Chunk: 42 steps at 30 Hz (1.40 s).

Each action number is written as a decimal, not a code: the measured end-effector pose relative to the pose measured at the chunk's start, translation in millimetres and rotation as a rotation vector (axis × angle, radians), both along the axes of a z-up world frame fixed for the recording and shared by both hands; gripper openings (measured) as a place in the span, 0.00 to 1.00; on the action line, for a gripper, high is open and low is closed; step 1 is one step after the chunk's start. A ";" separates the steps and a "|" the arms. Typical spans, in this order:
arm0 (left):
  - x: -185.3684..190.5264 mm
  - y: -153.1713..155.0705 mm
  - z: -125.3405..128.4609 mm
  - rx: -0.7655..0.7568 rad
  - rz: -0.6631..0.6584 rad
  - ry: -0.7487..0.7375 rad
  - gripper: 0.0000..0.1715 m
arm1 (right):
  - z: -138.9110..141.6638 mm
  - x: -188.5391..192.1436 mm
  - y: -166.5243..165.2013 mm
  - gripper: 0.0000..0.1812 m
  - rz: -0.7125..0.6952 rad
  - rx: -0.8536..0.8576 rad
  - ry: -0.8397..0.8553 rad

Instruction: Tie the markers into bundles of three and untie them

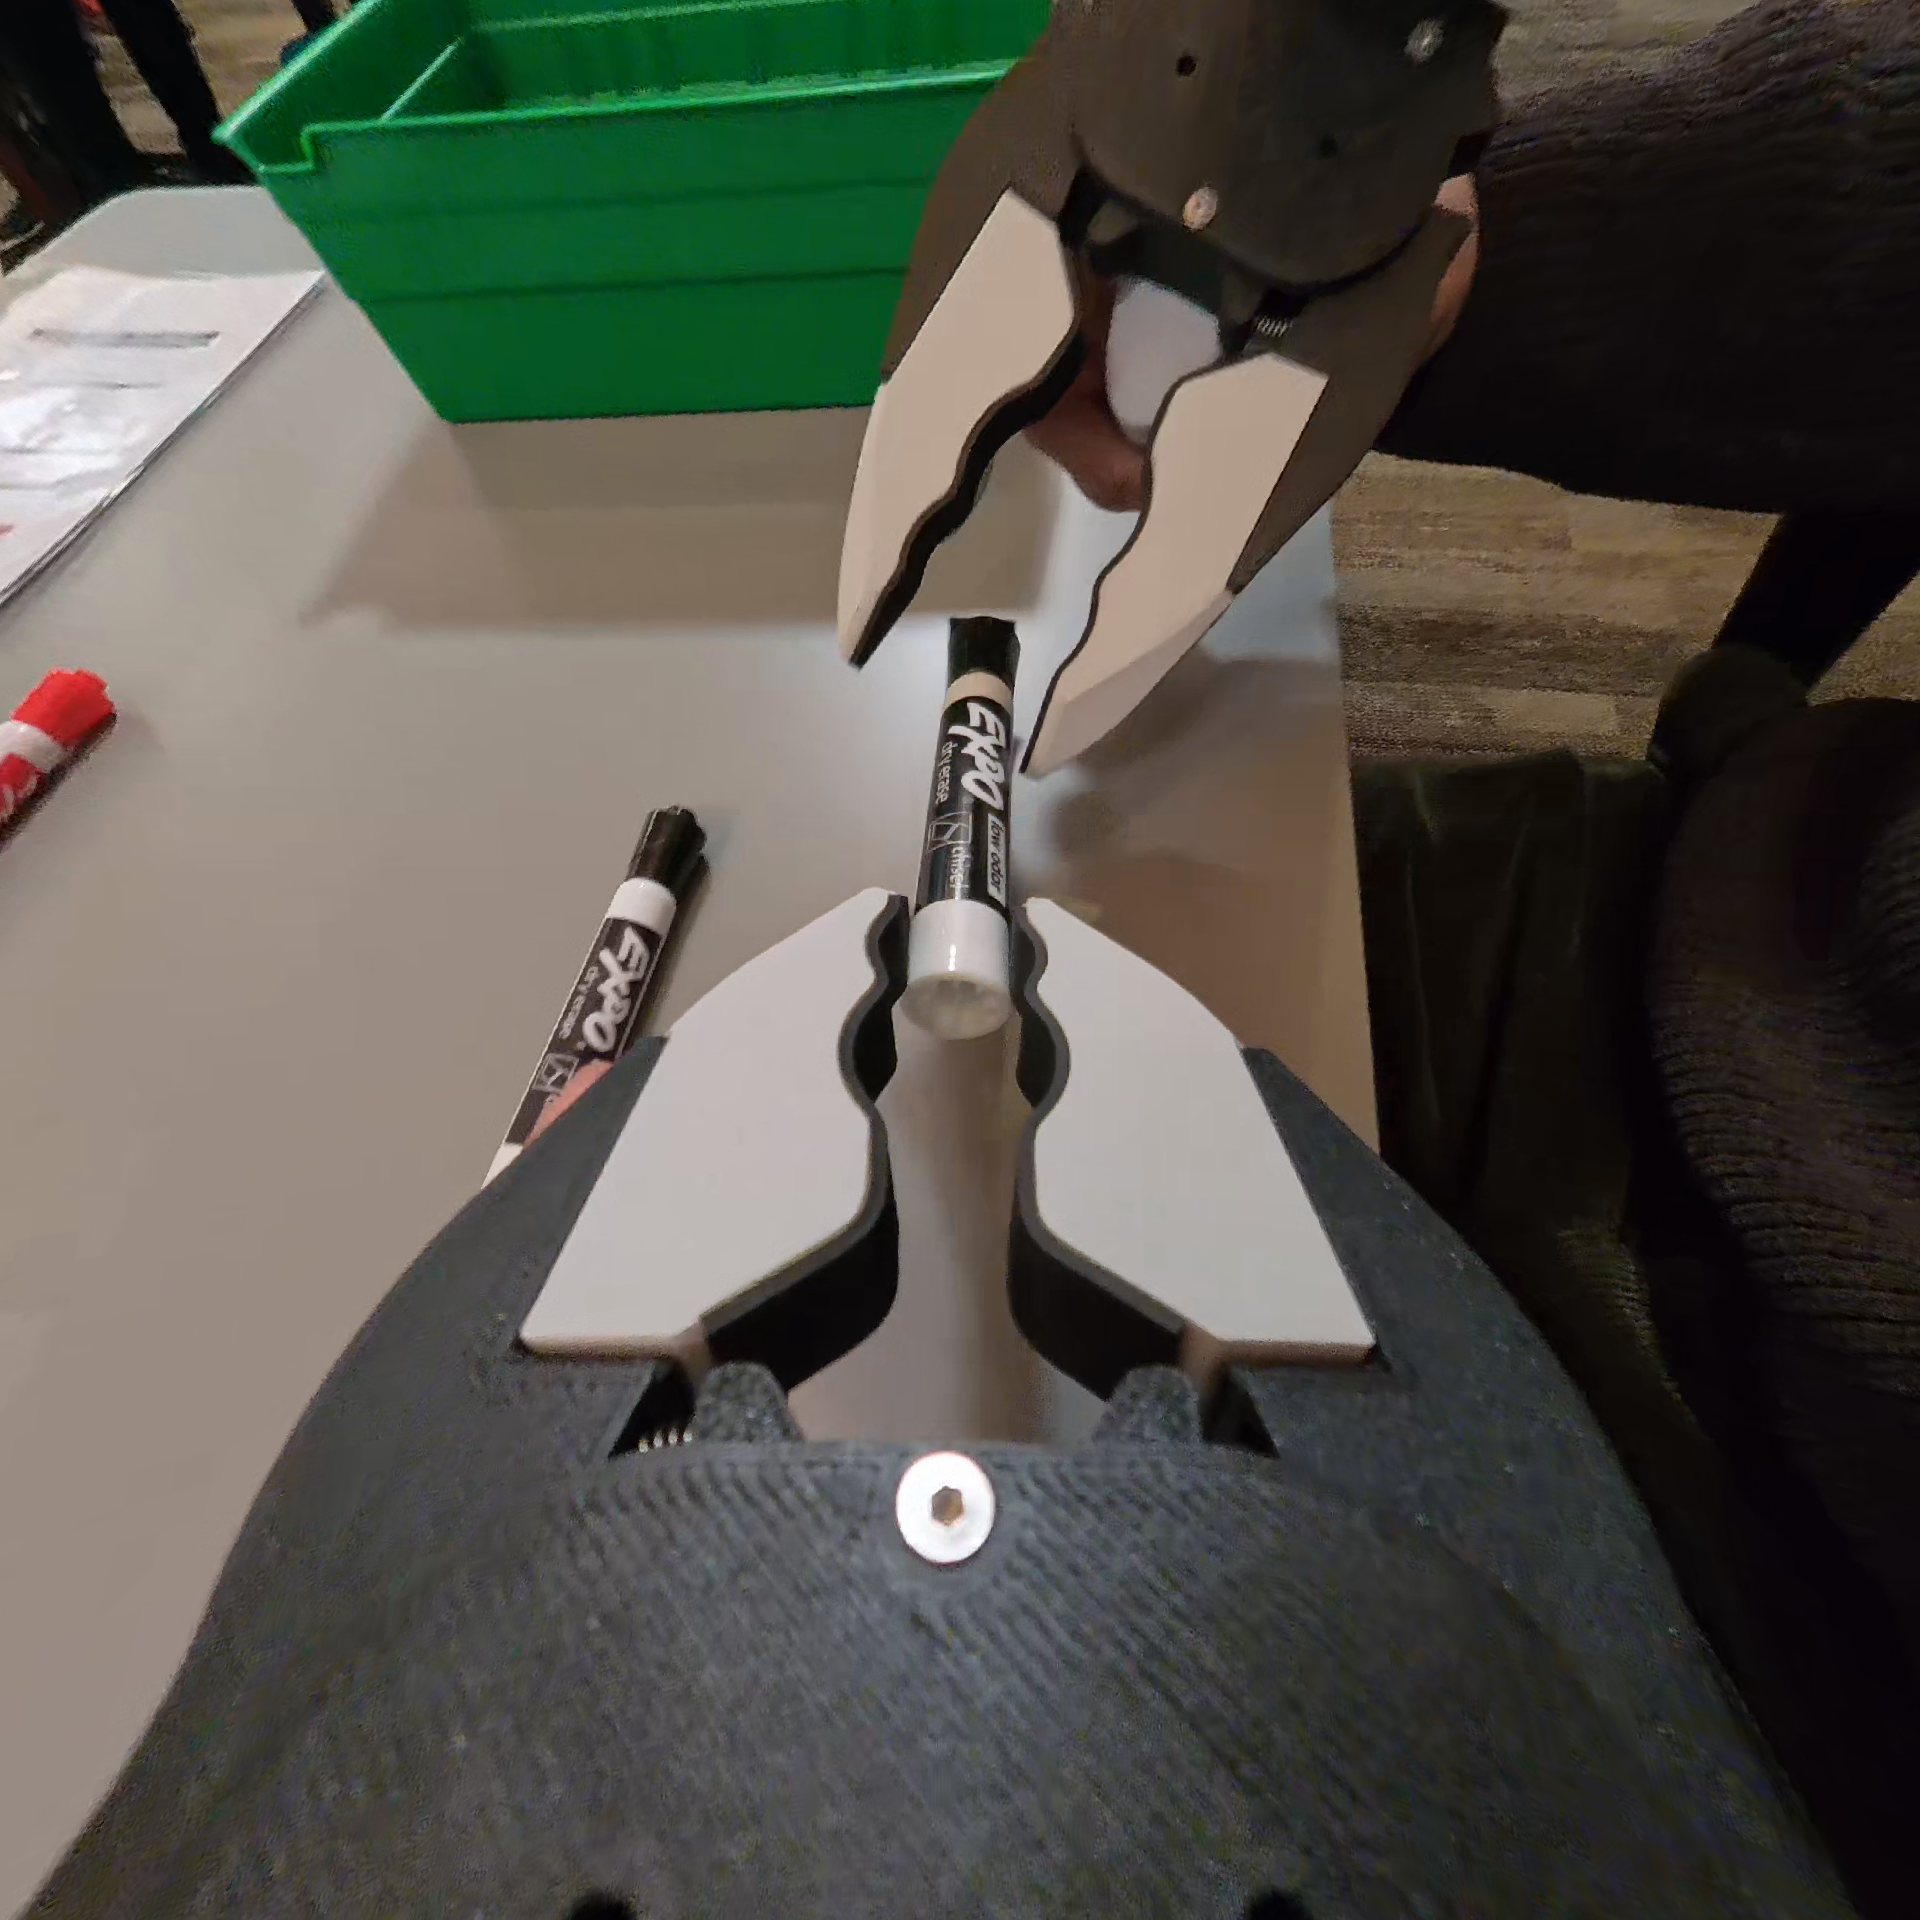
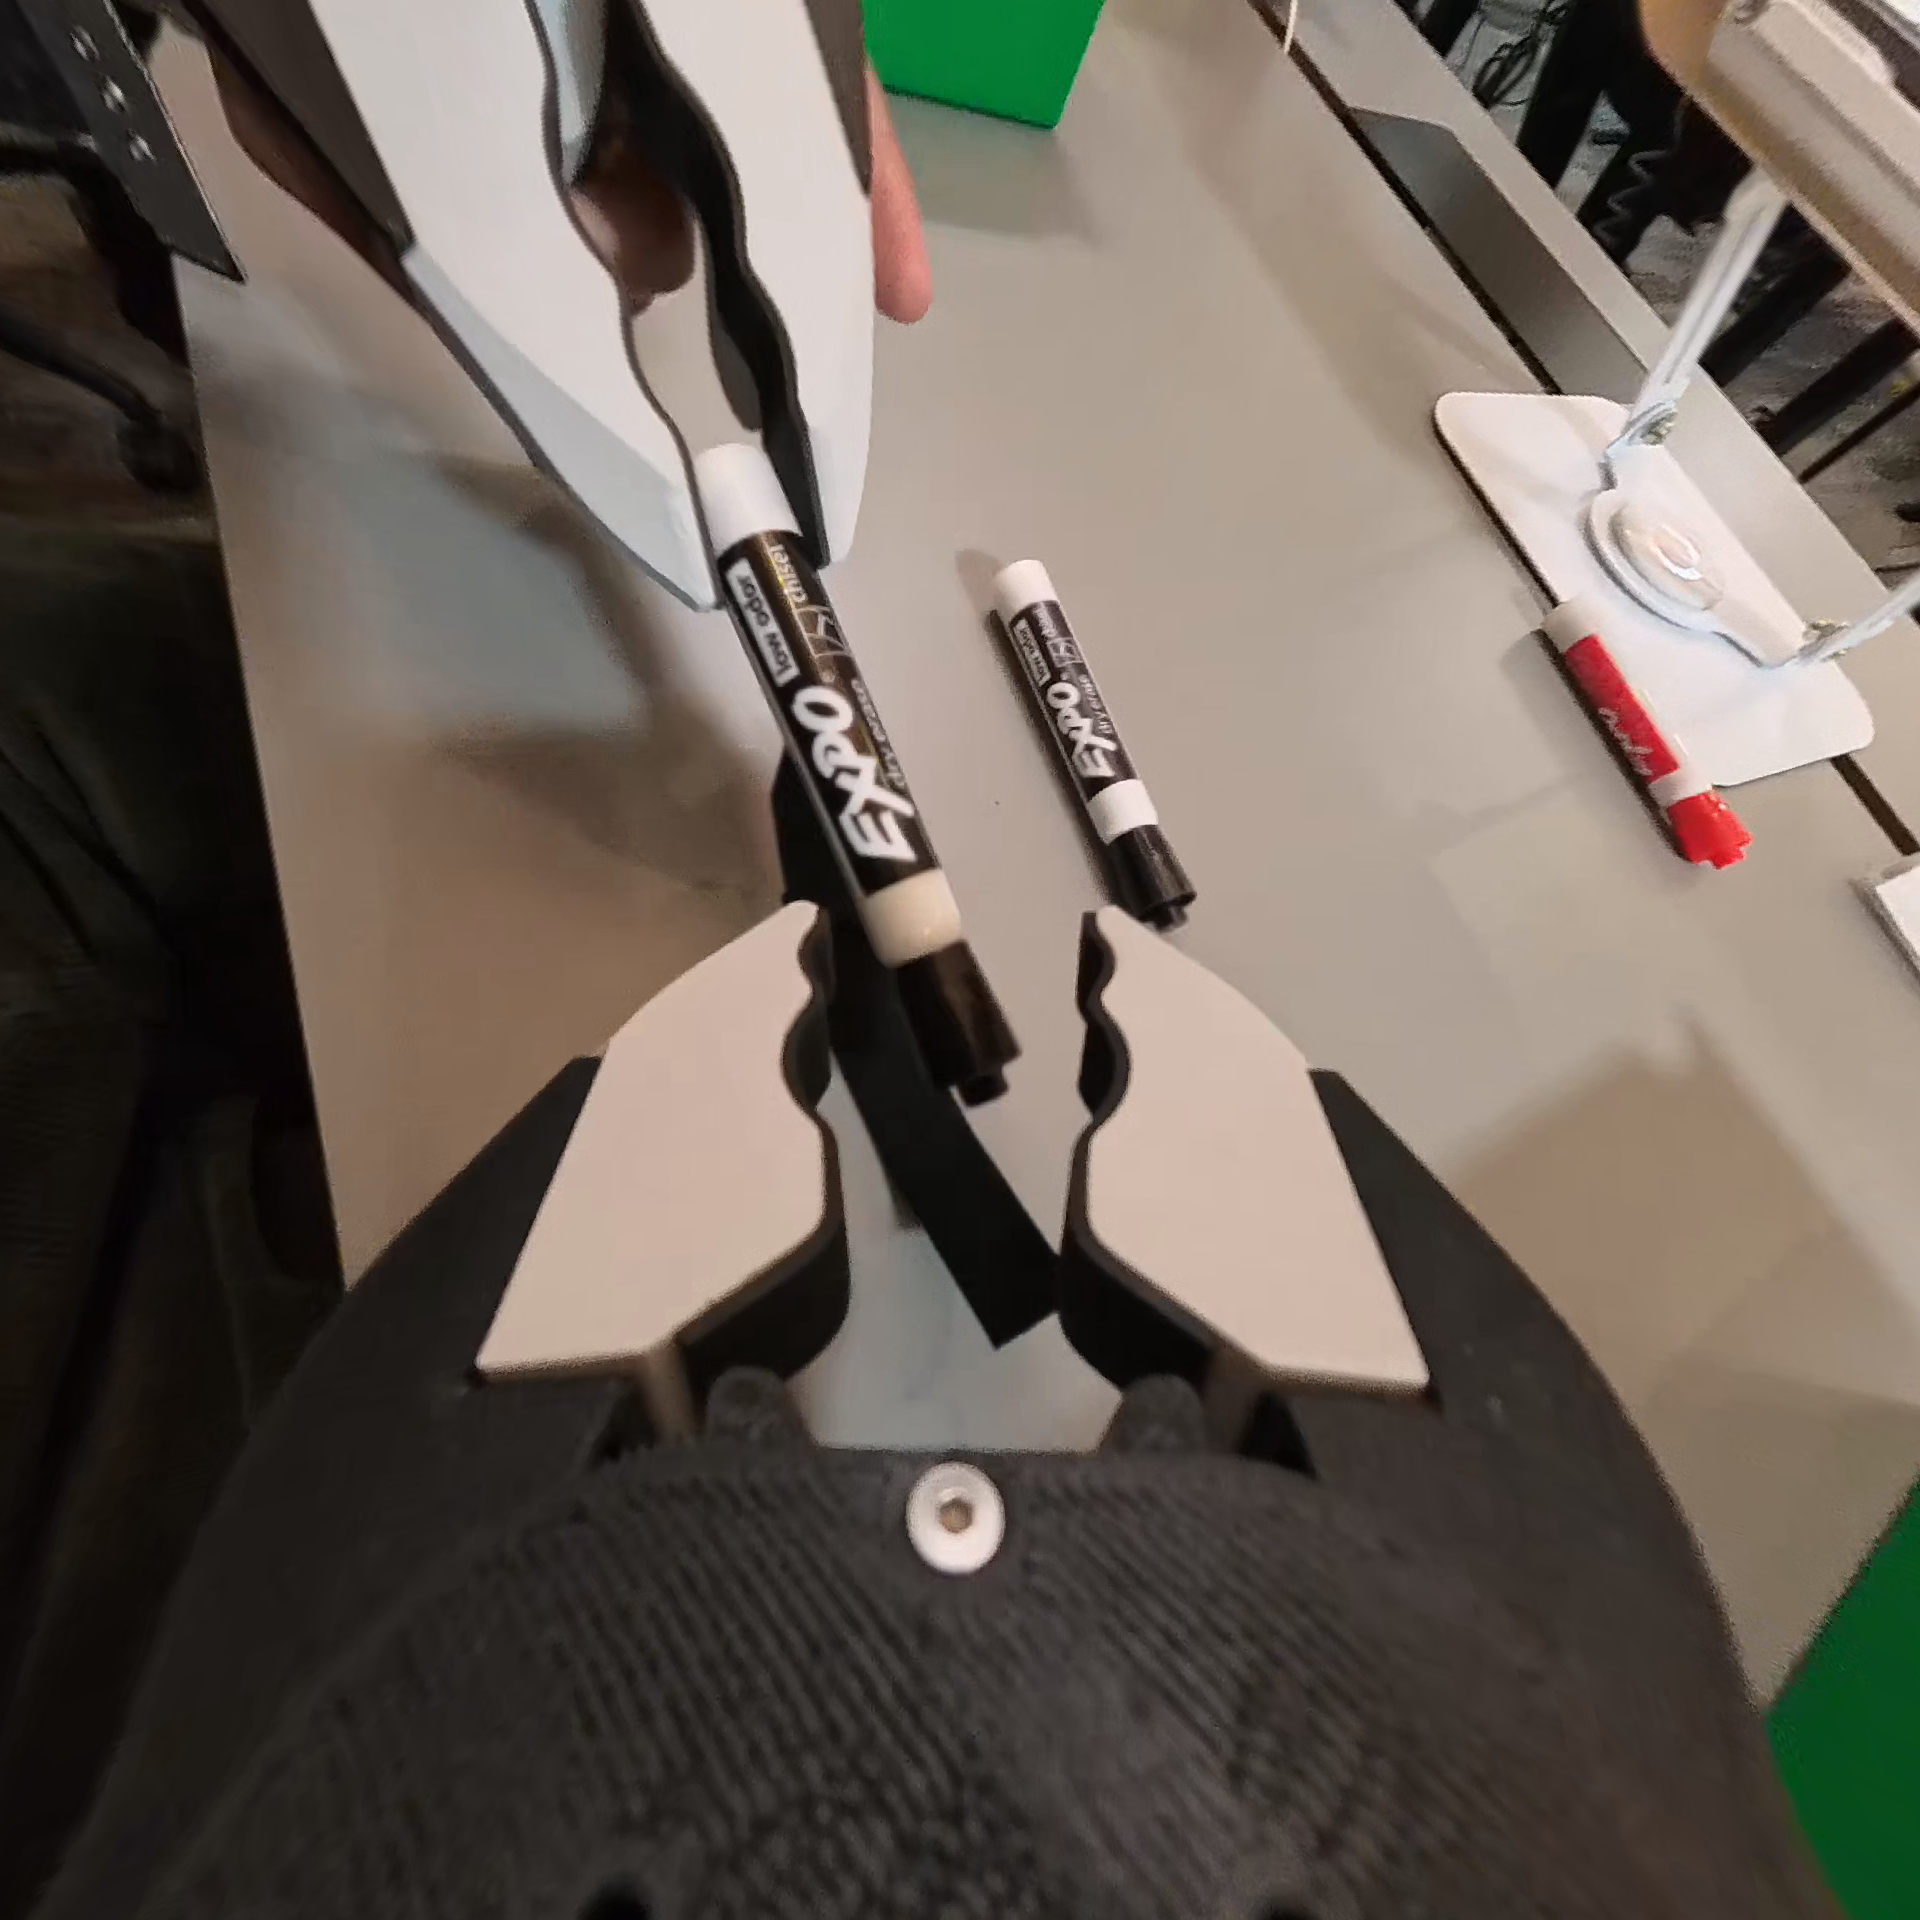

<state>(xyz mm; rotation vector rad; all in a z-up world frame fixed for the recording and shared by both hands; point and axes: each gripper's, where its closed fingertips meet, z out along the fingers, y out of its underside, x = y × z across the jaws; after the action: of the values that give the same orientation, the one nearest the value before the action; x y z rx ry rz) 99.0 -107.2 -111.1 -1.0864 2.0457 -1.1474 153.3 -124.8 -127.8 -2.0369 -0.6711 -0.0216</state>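
Note:
My left gripper (image 1: 958, 909) is shut on the white rear end of a black marker (image 1: 961, 790) and holds it a little above the grey table (image 1: 416, 727). It also shows at the top of the right wrist view (image 2: 769, 571), where the held marker (image 2: 842, 769) points toward me. My right gripper (image 2: 951, 920) is open, with the marker's black cap between its fingertips, not touching. A black strap (image 2: 935, 1195) lies on the table under it. A second black marker (image 2: 1091, 748) lies on the table beside them, and it also shows in the left wrist view (image 1: 613, 987).
A green bin (image 1: 623, 260) stands at the back of the table. A red marker (image 2: 1642, 748) lies by the white base plate (image 2: 1538, 488) of a stand. Papers (image 1: 104, 364) lie at the far left. The table edge (image 1: 1351, 831) is close on the right.

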 end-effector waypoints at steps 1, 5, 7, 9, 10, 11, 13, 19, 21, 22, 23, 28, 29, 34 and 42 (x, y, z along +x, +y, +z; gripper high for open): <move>-0.3 -3.2 2.1 0.004 -0.011 -0.006 0.11 | -1.9 -2.3 -0.5 0.26 0.010 -0.009 -0.010; -3.1 -16.0 12.1 0.001 -0.060 -0.032 0.11 | -11.3 -10.4 -4.1 0.26 0.046 -0.059 -0.043; -5.9 -23.8 15.4 0.003 -0.093 -0.027 0.11 | -14.4 -15.0 -5.3 0.24 0.067 -0.072 -0.081; -8.1 -27.5 14.8 0.021 -0.111 -0.016 0.11 | -18.8 -23.1 -8.9 0.19 0.106 -0.097 -0.105; -9.6 -28.7 13.5 0.020 -0.120 -0.005 0.11 | -21.6 -27.4 -11.2 0.16 0.126 -0.116 -0.109; -10.7 -28.9 11.3 0.018 -0.124 0.007 0.11 | -23.9 -30.3 -12.8 0.15 0.137 -0.131 -0.113; -13.1 -27.5 4.9 0.018 -0.131 0.035 0.11 | -24.6 -35.0 -14.5 0.15 0.153 -0.144 -0.108; -14.2 -25.1 8.0 -0.079 -0.134 0.029 0.11 | -17.6 -43.1 -18.2 0.12 0.181 -0.149 -0.008; -15.2 -26.2 15.7 -0.117 -0.142 0.010 0.11 | -18.6 -41.1 -18.2 0.13 0.172 -0.153 -0.006; -15.9 -27.5 19.3 -0.133 -0.149 0.001 0.11 | -19.1 -41.4 -18.3 0.14 0.172 -0.158 0.000; -16.3 -28.9 21.6 -0.142 -0.154 -0.002 0.11 | -19.4 -42.4 -18.4 0.15 0.173 -0.162 0.007; -14.8 -33.5 12.7 -0.106 -0.158 0.021 0.11 | -21.7 -46.8 -20.0 0.12 0.191 -0.174 -0.006; -14.4 -33.8 10.9 -0.107 -0.158 0.027 0.11 | -24.0 -47.0 -20.9 0.11 0.194 -0.185 -0.011; -13.1 -34.3 2.4 -0.083 -0.151 0.047 0.11 | -21.3 -48.0 -20.4 0.13 0.192 -0.179 0.008; -12.0 -33.5 1.5 -0.080 -0.144 0.046 0.11 | -26.6 -45.8 -21.9 0.13 0.185 -0.208 -0.007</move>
<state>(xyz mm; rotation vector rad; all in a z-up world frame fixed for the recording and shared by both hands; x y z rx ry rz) 87.0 -140.7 -109.6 -1.0259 2.1597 -1.2968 107.5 -146.7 -154.4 -2.1641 -0.8958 0.1549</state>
